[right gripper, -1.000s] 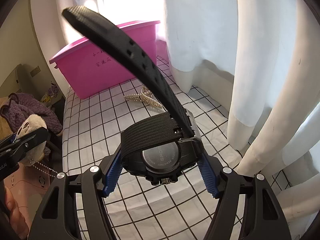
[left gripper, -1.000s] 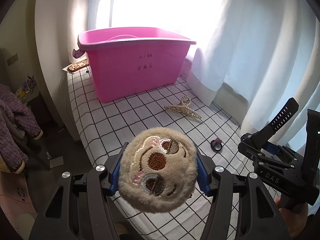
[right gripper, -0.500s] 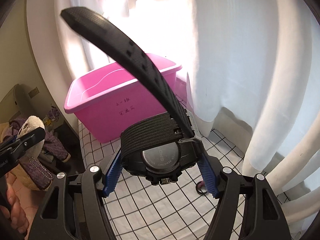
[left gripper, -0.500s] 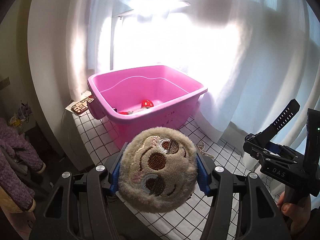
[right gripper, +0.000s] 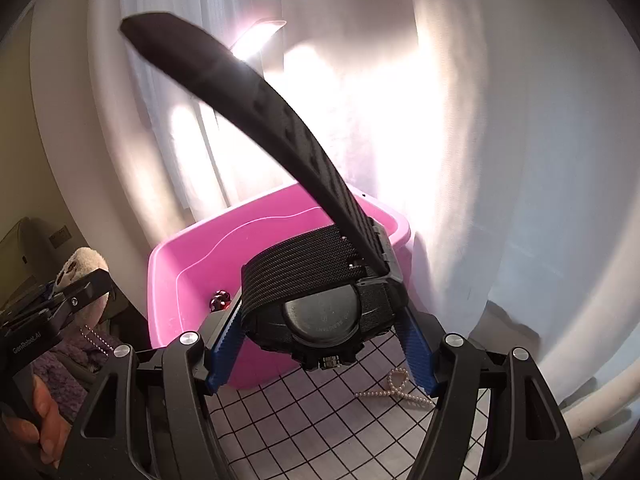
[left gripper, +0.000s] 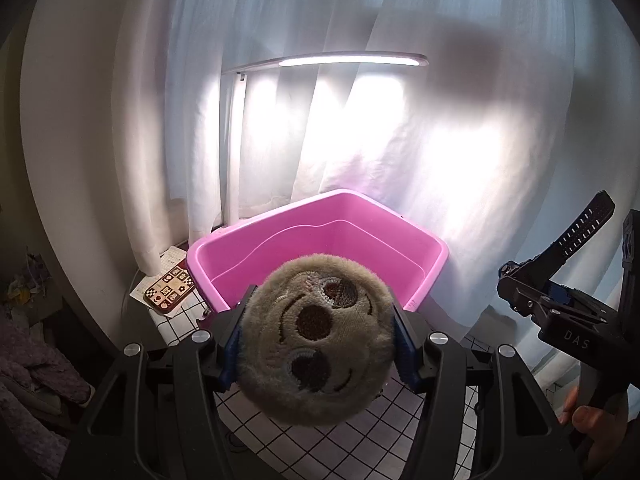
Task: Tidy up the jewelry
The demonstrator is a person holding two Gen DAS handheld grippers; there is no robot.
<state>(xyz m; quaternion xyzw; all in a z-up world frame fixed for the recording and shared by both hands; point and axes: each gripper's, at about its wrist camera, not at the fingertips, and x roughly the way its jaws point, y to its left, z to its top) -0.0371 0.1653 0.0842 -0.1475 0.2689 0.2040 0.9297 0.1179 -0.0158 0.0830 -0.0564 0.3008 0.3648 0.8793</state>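
My left gripper [left gripper: 318,350] is shut on a round beige plush face charm [left gripper: 316,340] and holds it in the air just before the near rim of the pink tub [left gripper: 320,216]. A ball chain hangs from the charm [right gripper: 96,340]. My right gripper [right gripper: 320,340] is shut on a black sport watch [right gripper: 324,304], its strap sticking up, in front of the pink tub [right gripper: 180,272]. A red bead item [right gripper: 220,300] lies inside the tub. A pearl hair clip [right gripper: 396,390] lies on the checked cloth.
The tub stands on a white checked tablecloth [right gripper: 312,420]. White curtains [left gripper: 440,140] hang behind and to the right. A desk lamp [left gripper: 348,60] shines above the tub. A patterned card [left gripper: 168,292] lies left of the tub. Purple clothing [left gripper: 24,380] lies lower left.
Both grippers have risen and moved toward the tub with their objects. The tub's inside now shows from above, and the lamp has come into view.
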